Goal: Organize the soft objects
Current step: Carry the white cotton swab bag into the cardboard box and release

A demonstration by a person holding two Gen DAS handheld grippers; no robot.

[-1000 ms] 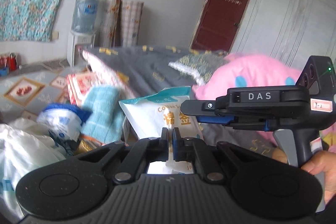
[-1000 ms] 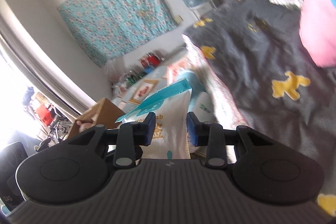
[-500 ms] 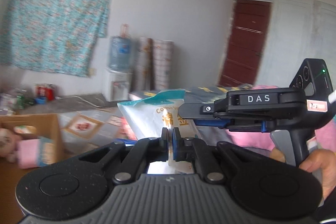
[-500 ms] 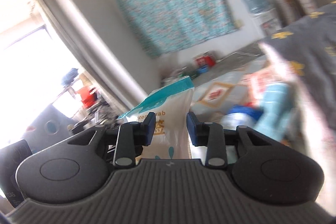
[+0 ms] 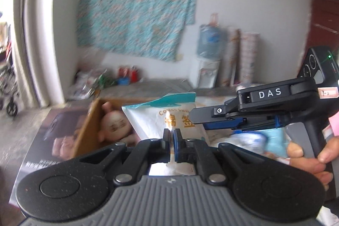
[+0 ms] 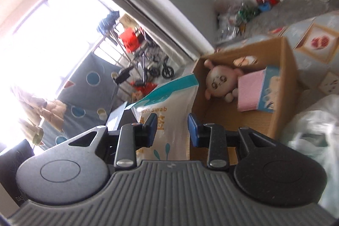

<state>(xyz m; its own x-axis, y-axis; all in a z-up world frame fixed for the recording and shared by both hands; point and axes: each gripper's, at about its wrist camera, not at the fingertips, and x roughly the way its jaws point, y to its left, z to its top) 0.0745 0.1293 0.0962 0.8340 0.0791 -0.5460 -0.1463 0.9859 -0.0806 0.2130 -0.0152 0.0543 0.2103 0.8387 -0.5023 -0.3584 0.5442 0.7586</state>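
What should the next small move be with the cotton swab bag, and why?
Probably carry the cotton swab bag on over the cardboard box and lower it into the bare space beside the plush toy. Both the left gripper and right gripper grip it, short of the box.

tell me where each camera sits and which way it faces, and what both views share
Left wrist: on the left claw, facing the wall cloth; it pinches the cotton swab bag; the right claw and a hand show.
Right wrist: on the right claw, tilted toward the window, gripping the bag.
Shared: bag, cardboard box, plush toy.
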